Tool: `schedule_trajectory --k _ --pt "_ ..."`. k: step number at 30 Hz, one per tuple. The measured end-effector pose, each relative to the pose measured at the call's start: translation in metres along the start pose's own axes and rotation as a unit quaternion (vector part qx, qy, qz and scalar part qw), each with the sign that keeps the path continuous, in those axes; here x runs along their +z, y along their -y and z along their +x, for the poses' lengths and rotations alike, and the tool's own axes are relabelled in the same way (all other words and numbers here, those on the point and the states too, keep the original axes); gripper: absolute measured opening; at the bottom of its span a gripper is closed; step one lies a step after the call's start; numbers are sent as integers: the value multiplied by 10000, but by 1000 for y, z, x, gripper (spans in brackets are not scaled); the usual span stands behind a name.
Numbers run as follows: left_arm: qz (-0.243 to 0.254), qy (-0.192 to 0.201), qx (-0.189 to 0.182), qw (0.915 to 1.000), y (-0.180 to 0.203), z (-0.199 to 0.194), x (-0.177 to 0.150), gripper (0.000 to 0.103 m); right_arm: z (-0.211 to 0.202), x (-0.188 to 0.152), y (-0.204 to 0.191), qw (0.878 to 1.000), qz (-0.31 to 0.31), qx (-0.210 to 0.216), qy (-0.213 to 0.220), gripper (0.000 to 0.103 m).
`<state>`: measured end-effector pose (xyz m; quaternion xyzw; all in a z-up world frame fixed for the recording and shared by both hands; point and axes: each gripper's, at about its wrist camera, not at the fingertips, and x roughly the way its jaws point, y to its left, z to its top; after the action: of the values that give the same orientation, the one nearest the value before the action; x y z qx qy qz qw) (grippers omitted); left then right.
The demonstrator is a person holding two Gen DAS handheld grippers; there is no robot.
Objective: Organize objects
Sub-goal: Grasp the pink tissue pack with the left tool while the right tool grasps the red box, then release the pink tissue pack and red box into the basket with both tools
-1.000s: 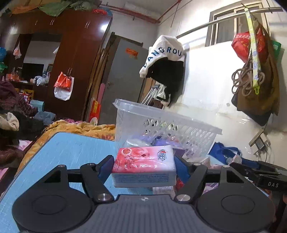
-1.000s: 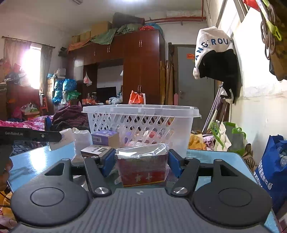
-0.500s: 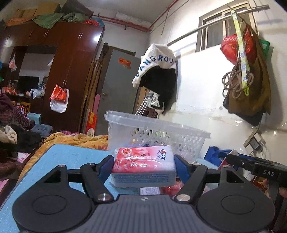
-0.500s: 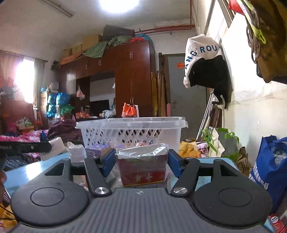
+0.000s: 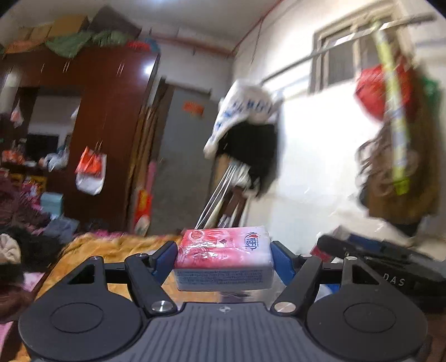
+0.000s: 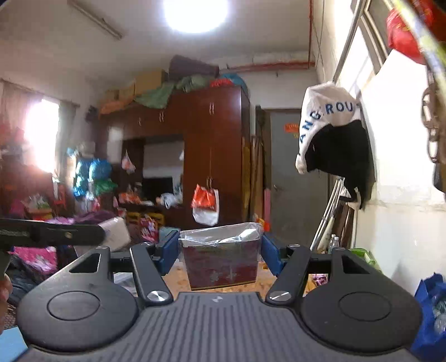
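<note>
Both lifted since a second ago; basket gone from view. Left hand-held gripper (image 5: 223,257) pinches the tissue pack (image 5: 223,257), right hand-held gripper (image 6: 220,250) the wrapped red box (image 6: 221,260), both held level with the wardrobe (image 6: 214,156). We judge the pack soft and light, the wrap slippery: grip the side faces.

Lived-in home bedroom: big wooden wardrobe (image 6: 195,156) at 11 o'clock, clothes (image 6: 334,139) hung at 2, bedding (image 5: 111,245) piled around.

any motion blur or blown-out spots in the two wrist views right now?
Left wrist: heavy motion blur across the room, hanging clothes smeared; the tissue pack in the left gripper stays sharp. Right wrist: milder blur, ceiling lamp and window blown out; the red box in the right gripper is readable. Both show fisheye bending at the edges.
</note>
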<state>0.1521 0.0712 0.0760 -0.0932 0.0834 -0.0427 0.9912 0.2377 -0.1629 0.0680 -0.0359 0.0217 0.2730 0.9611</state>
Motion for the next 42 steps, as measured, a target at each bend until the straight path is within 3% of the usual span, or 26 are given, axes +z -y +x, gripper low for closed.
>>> schedule_trajectory --k 3,7,8,9,11,16,18,21,24,34,37,39,42 --pt "-33 -369 199 9991 -1 38 4 75 21 -5 6 9997 -85 -56 -244 65" --pt "-139 -531 245 9982 -7 61 -3 76 26 -15 5 9993 -177 19 -317 68" --pt "-110 -549 301 9980 -7 63 -4 77 26 -17 4 9991 -210 13 -369 75" --pt "-107 -573 382 9976 -7 64 -6 82 21 -17 1 9990 -241 -62 -372 90" --pt "-168 -566 361 9976 -9 60 -7 90 6 -18 1 9992 -155 -175 -332 103" --pt "-134 -135 145 9997 -19 -7 -28 92 -60 -43 18 9989 351 140 -275 103" --pt "-219 -107 158 9996 -27 -36 -51 95 -70 -65 22 9969 459 184 -615 103" --pt "-270 -406 233 9985 -35 -57 -86 95 -71 -97 25 9913 527 22 -1205 103" --pt "-310 -684 265 9968 -43 -64 -109 95 -64 -114 31 9824 808 -104 -1681 103" --pt "-149 -966 290 9948 -44 -68 -129 95 -53 -120 42 9735 1261 -88 -1907 103" --pt "-86 -1053 291 9940 -43 -67 -134 95 -49 -121 41 9726 1135 -329 -2002 103" --pt "-67 -1066 278 9939 -40 -66 -135 95 -45 -122 38 9706 1008 -465 -2135 91" --pt "24 -1048 300 9940 -36 -68 -136 95 -44 -122 33 9710 953 -250 -2176 87"
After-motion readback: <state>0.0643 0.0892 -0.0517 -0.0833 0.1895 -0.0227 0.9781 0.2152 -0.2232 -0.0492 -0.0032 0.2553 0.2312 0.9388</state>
